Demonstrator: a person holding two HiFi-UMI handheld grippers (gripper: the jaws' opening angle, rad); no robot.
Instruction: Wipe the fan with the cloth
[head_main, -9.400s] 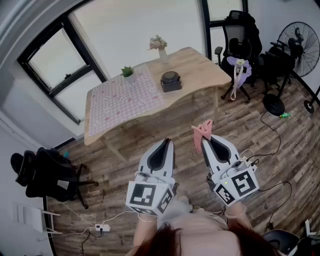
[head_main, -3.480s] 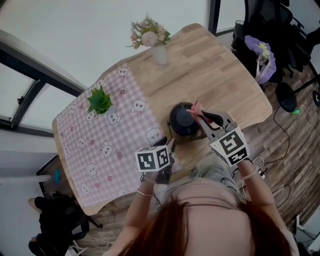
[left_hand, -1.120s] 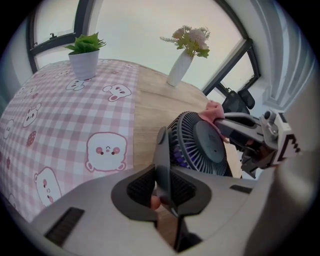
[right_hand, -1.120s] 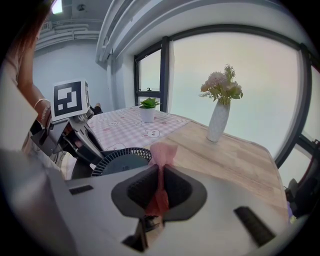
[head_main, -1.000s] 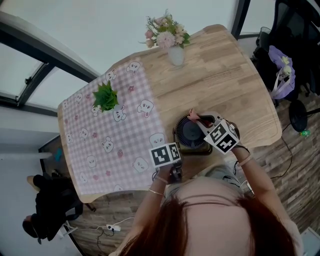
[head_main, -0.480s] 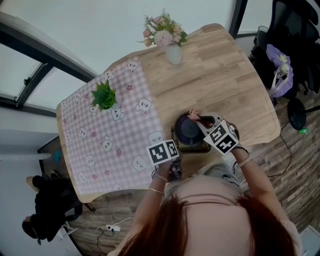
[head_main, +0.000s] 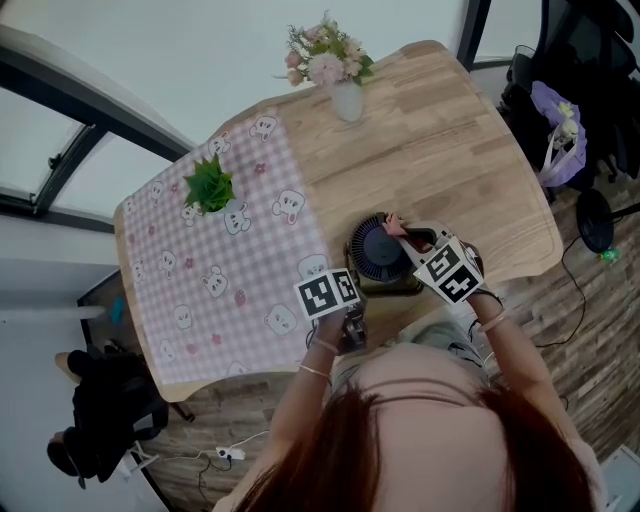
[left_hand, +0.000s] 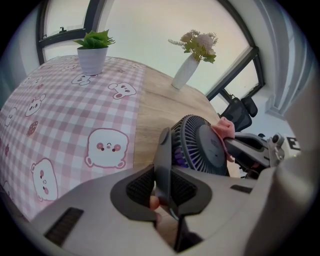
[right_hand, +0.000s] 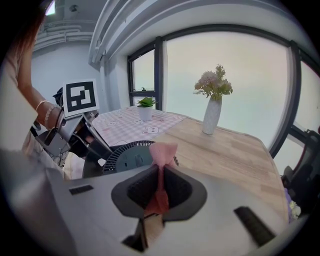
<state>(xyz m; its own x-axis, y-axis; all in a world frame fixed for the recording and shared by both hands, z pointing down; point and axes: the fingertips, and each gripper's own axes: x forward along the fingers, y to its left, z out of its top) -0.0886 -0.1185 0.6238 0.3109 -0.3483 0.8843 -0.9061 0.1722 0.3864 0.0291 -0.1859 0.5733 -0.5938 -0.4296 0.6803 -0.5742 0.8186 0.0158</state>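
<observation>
A small black fan (head_main: 378, 252) stands near the front edge of the wooden table (head_main: 455, 160), its grille tilted upward. My left gripper (head_main: 349, 284) is shut on the fan's dark stand arm (left_hand: 163, 165), seen close between the jaws in the left gripper view (left_hand: 164, 186). A pink cloth (head_main: 393, 224) is pinched in my right gripper (head_main: 403, 233) and rests against the fan's grille at its right rim. In the right gripper view the cloth (right_hand: 161, 159) stands up from the shut jaws of the right gripper (right_hand: 160, 187), with the fan (right_hand: 127, 161) just beyond.
A pink checked tablecloth (head_main: 200, 270) covers the table's left half, with a small potted plant (head_main: 208, 185) on it. A vase of flowers (head_main: 338, 70) stands at the far edge. Dark office chairs and a purple bag (head_main: 560, 125) are to the right of the table.
Over the last second the cloth has slid slightly along the fan's rim. Several seconds ago I stood away from the table with the left gripper empty; now it grips the fan's stand.
</observation>
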